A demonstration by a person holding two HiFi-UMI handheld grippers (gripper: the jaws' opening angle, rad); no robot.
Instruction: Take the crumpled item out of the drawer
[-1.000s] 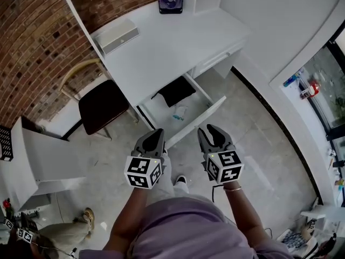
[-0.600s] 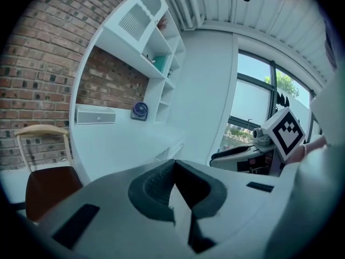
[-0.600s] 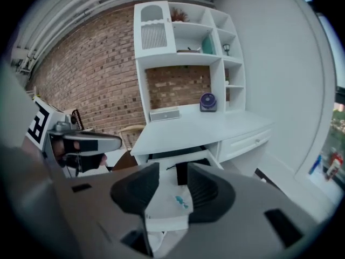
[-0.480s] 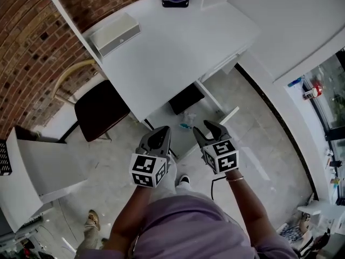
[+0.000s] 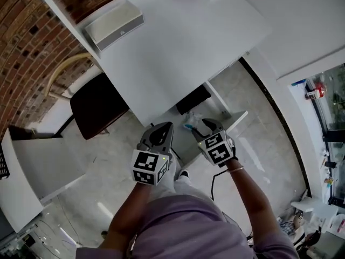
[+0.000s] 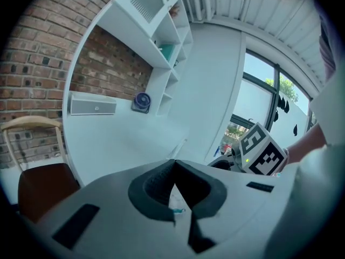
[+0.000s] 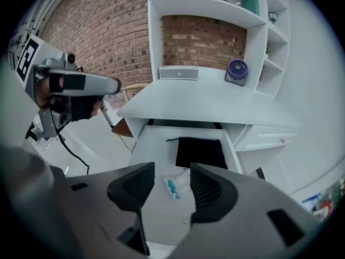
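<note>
Eyeing the tabletop (image 5: 178, 53) first: it overhangs the open drawer (image 7: 153, 150) just beyond my right tongs (image 7: 171, 171), so I'd lift out toward me. A black pouch (image 7: 200, 152) lies past the tips. The crumpled wrapper (image 7: 173, 189) sits right below the tongs, which have just been spreading and are empty. It's probably featherlight, crinkly and slippery, so I'd pinch a bunched fold. My left tongs (image 6: 173, 163) are pressed together, holding nothing.

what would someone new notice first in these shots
The open drawer under the white desk draws the eye, with a crumpled clear item marked teal lying in front of a black pouch. The right claw hangs above it, jaws just opened and empty, the crumpled item showing through the gap. The left claw is shut beside it.
</note>
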